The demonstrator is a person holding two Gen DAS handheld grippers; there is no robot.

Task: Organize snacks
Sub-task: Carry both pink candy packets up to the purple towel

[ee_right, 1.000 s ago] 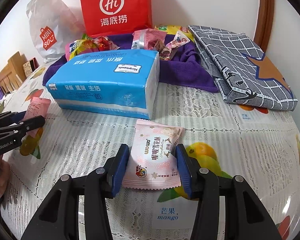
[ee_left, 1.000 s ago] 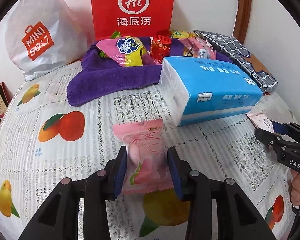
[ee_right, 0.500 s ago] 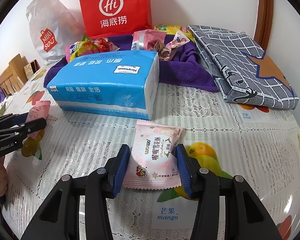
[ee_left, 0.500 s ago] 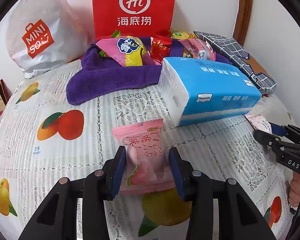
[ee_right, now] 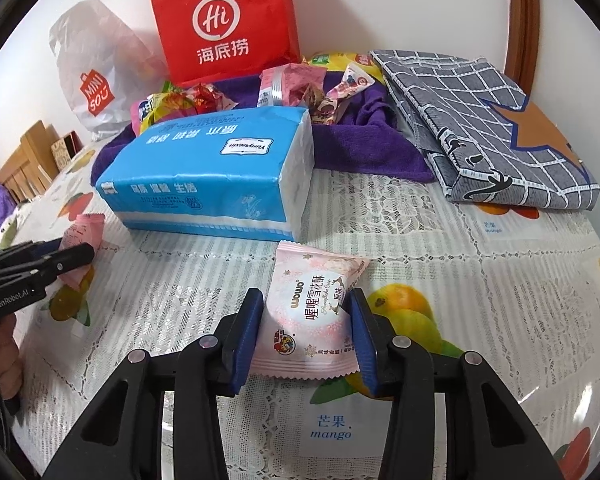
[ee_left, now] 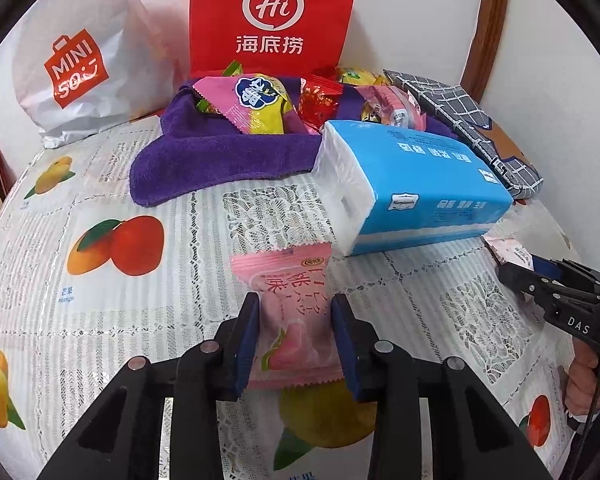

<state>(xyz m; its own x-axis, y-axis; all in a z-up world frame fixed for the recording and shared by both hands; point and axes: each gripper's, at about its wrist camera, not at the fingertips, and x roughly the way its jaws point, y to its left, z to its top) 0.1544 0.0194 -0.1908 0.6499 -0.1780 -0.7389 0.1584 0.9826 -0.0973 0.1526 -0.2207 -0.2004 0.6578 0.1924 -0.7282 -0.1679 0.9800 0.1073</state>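
A pink peach-print snack packet stands tilted between the blue pads of my left gripper. Its jaws are closing and the pads press the packet's sides. A pale pink snowflake-print packet lies on the fruit-print tablecloth between the pads of my right gripper; those jaws are closing too and touch both its edges. Each view catches the other tool at its edge: the right gripper with its packet, and the left gripper with the pink packet.
A blue tissue pack lies just beyond both packets. Behind it a purple towel carries several wrapped snacks. A red paper bag and a white plastic bag stand at the wall. A folded grey checked cloth lies at the right.
Both pairs of jaws have narrowed onto their packets. The pink peach packet's near end has risen a little between the left pads. Neither hand has shifted.
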